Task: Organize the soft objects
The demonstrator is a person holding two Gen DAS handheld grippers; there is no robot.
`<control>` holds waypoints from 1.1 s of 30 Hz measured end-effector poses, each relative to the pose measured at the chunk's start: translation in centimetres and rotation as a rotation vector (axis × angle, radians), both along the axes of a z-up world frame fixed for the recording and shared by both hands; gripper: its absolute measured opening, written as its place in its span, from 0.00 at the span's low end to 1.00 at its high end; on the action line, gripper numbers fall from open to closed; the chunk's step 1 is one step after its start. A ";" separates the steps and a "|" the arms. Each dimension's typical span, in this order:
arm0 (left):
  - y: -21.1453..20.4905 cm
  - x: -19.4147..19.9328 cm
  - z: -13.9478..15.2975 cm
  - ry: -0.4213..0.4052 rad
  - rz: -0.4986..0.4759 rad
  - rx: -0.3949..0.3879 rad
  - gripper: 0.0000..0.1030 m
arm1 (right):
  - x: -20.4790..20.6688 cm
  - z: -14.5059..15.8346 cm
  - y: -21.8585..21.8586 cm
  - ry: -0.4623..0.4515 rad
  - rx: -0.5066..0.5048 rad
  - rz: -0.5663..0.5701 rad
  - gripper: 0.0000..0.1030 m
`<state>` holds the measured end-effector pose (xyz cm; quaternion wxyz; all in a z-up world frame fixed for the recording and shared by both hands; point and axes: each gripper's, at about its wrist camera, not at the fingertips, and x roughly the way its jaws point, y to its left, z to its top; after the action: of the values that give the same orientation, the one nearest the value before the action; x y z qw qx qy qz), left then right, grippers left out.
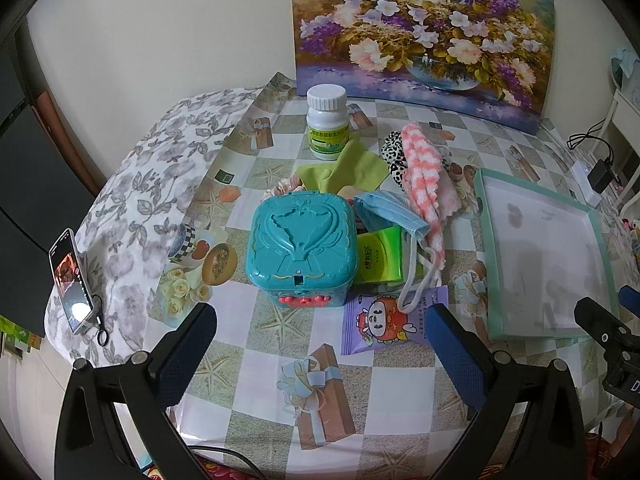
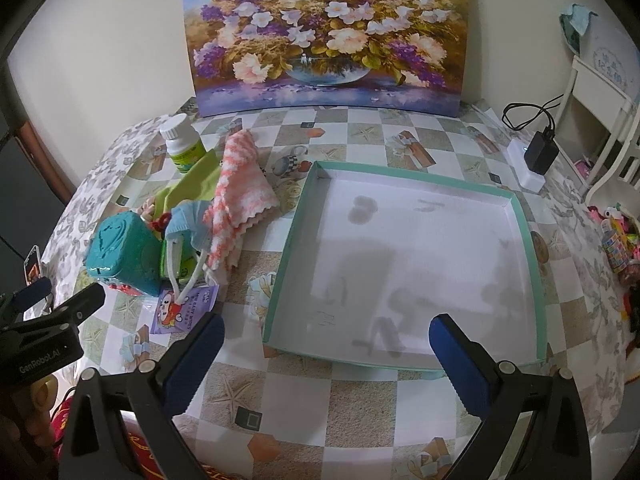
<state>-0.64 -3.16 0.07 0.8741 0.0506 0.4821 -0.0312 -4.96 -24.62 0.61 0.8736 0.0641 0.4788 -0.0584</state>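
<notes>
Soft objects lie heaped together on the checked oilcloth table, left of the tray, and we count them one by one. One fluffy pink-and-white towel, knitted in wavy stripes with a scalloped edge, drapes over the heap. One pale blue pleated face mask with white ear loops lies on one glossy green tissue pack. One thin lime-green cloth is crumpled behind them, and one leopard-print fabric piece peeks out beside the towel. One flat purple wipes packet with a cartoon face lies nearest us.

Among them stand two hard things: one teal plastic box, roughly cubic with rounded corners and an embossed lid, and one white plastic bottle with a ribbed cap and a green label.

One shallow square tray, cardboard with a mint-green rim and a smudged white floor, holds nothing.

We hold our left gripper released, its two blue-padded fingers spread wide above the table before the teal box. Our right gripper is likewise released, fingers spread over the tray's near edge, grasping nothing.

One flower painting leans on the wall behind.
</notes>
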 end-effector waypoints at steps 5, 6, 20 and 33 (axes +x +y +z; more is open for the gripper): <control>0.0 0.0 0.0 0.001 0.000 0.000 1.00 | 0.0 0.0 0.0 0.000 0.001 -0.001 1.00; 0.0 0.0 0.0 0.001 0.000 0.000 1.00 | 0.0 0.0 -0.1 0.000 0.002 -0.002 1.00; 0.0 0.0 0.0 0.002 0.000 0.000 1.00 | 0.0 0.0 -0.1 0.002 0.003 -0.002 1.00; 0.0 0.1 0.1 0.004 -0.001 0.001 1.00 | 0.0 -0.1 -0.1 0.003 0.010 -0.001 1.00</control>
<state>-0.53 -3.13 0.15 0.8731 0.0510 0.4839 -0.0314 -4.93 -24.76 0.54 0.8724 0.0687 0.4805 -0.0568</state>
